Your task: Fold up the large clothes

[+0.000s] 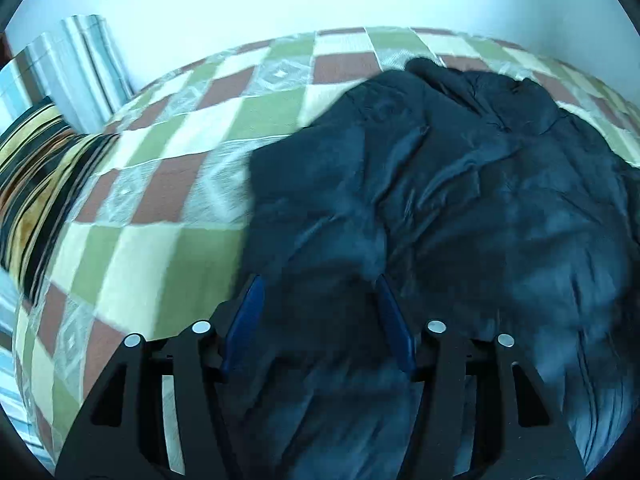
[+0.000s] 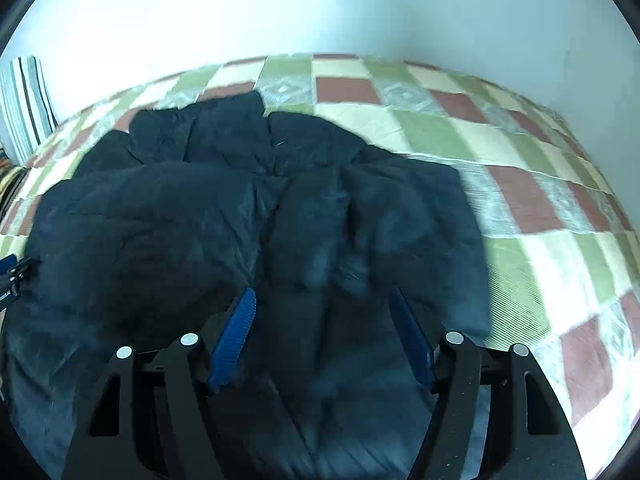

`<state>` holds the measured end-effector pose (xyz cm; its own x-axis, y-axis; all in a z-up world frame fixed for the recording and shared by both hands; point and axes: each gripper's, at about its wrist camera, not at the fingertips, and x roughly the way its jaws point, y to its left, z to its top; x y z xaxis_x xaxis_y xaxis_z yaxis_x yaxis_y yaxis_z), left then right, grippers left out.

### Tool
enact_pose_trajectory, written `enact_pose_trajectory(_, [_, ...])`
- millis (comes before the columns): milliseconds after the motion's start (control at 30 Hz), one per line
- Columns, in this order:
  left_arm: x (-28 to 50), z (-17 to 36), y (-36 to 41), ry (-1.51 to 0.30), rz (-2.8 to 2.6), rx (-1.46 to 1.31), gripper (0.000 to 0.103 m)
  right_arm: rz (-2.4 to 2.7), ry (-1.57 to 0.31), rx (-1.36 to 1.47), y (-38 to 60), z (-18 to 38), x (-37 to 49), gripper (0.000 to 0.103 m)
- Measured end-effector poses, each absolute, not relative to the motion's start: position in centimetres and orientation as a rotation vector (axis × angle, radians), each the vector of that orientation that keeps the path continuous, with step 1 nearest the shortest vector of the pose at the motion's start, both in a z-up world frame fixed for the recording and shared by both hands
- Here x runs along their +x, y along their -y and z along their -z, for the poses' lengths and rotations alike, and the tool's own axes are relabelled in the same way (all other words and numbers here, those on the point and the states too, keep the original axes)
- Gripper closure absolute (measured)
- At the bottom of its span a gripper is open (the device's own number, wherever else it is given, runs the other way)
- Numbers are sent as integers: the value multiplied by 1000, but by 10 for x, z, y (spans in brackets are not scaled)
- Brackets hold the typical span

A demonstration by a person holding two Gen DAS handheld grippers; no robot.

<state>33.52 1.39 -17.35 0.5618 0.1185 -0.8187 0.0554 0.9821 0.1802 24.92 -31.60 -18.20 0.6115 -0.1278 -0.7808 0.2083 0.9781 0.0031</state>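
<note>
Below, rumpled dark garment (image 1: 440, 200) on checked quilt (image 1: 168, 152), both grippers (image 1: 318, 284) (image 2: 322, 296) spread, empty.

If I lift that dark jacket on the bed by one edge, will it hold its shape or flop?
The dark jacket probably flops: it lies crumpled in soft folds on the checked bedspread. Its puffy bulk suggests it is light for its size. The faint sheen hints at slippery fabric, so a shallow pinch might slide off.
</note>
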Motion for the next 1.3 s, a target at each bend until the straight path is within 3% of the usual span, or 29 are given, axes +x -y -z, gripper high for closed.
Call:
enact_pose_trajectory(67, [308, 165, -30, -962, -44, 171, 31, 202, -887, 107, 327, 176, 220, 34])
enact_pose_trajectory(200, [236, 162, -70, -977, -60, 122, 25, 247, -900, 131, 355, 175, 151, 34])
enact_pose_trajectory(467, [118, 183, -115, -1094, -22, -14, 20, 314, -970, 195, 386, 201, 39, 30])
enact_pose_trajectory(567, [94, 188, -125, -1081, -17, -77, 17, 306, -979, 231, 390, 211, 12, 24])
enact_pose_trajectory(900, [78, 192, -134, -1042, 19, -142, 16, 230, -966, 357, 378, 227, -21, 24])
enact_pose_trajectory(967, [75, 193, -133, -1034, 35, -147, 23, 220, -960, 361, 374, 228, -26, 28])
enact_pose_trajectory(1033, [73, 193, -132, -1033, 58, -157, 32, 196, -956, 375, 370, 227, -29, 44])
enact_pose_trajectory(1067, [72, 193, -132, -1034, 75, -167, 39, 183, -956, 385, 368, 227, -30, 48])
enact_pose_trajectory(1300, [67, 194, -134, -1041, 156, -245, 63, 145, -953, 430, 365, 227, -34, 70])
